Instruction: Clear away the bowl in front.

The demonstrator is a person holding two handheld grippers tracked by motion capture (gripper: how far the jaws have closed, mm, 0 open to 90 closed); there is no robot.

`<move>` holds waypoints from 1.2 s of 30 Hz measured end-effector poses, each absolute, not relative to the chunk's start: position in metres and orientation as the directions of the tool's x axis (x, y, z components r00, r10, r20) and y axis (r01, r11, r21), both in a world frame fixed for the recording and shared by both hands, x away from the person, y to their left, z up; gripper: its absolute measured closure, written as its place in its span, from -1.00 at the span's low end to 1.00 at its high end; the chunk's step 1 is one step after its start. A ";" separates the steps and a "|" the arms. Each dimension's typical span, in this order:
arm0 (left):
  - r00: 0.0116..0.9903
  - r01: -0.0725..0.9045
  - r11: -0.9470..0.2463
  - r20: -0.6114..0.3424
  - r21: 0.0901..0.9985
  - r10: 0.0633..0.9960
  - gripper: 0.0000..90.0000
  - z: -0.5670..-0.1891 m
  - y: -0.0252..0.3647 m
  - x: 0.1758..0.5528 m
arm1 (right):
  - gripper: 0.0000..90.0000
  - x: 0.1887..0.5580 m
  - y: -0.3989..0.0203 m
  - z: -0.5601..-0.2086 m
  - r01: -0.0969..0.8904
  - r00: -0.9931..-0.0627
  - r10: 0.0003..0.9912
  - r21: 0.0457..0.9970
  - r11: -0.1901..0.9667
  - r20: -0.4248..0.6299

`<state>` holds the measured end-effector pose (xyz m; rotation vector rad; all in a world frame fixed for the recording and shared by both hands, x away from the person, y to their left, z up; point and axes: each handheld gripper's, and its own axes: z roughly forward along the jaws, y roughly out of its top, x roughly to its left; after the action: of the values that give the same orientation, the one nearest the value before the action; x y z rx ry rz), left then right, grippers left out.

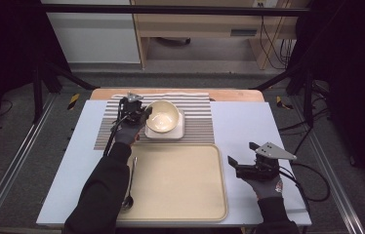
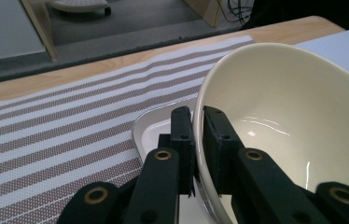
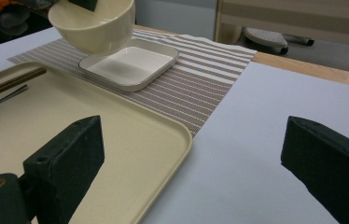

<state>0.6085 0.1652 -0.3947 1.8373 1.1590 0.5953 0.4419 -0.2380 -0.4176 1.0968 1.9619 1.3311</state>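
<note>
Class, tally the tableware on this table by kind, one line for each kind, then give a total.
Bowl: 1
Square plate: 1
Tray: 1
Spoon: 1
Striped placemat: 1
Total: 5

The left forearm, in a dark sleeve, reaches forward from the lower edge of the high view toward the far side of the bench. Its gloved hand carries the left gripper (image 1: 139, 113), whose jaws are closed on the rim of the bowl (image 2: 294, 107), one pad outside the wall and one inside; the bowl is tilted and lifted. The right hand (image 1: 267, 186), gloved, rests near the bench's right edge and holds the right gripper (image 1: 239, 160) roughly level, pointing left and forward. Its jaws stand wide apart with nothing between them. Cables trail from both grippers.
</note>
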 end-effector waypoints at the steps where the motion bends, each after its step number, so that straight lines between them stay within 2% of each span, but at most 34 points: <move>1: 0.459 0.469 -0.201 -0.044 0.860 0.887 0.83 -0.392 0.165 0.606 | -0.86 0.442 -0.238 -0.417 0.328 -0.535 0.845 0.926 0.186 0.020; 15: 0.544 0.392 -0.241 -0.012 0.888 0.839 0.83 -0.371 0.163 0.562 | -0.86 0.441 -0.240 -0.416 0.321 -0.533 0.846 0.930 0.178 0.022; 25: 0.601 0.397 -0.290 -0.008 0.871 0.799 0.83 -0.391 0.162 0.531 | -0.86 0.440 -0.240 -0.415 0.320 -0.532 0.847 0.930 0.177 0.022; 36: 0.611 0.458 -0.358 0.004 0.814 0.792 0.83 -0.426 0.159 0.527 | -0.86 0.441 -0.239 -0.416 0.322 -0.533 0.846 0.929 0.181 0.019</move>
<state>0.5266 0.1592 -0.4256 2.0104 0.9852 0.5122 0.4406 -0.2393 -0.4158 1.0935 1.9498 1.3396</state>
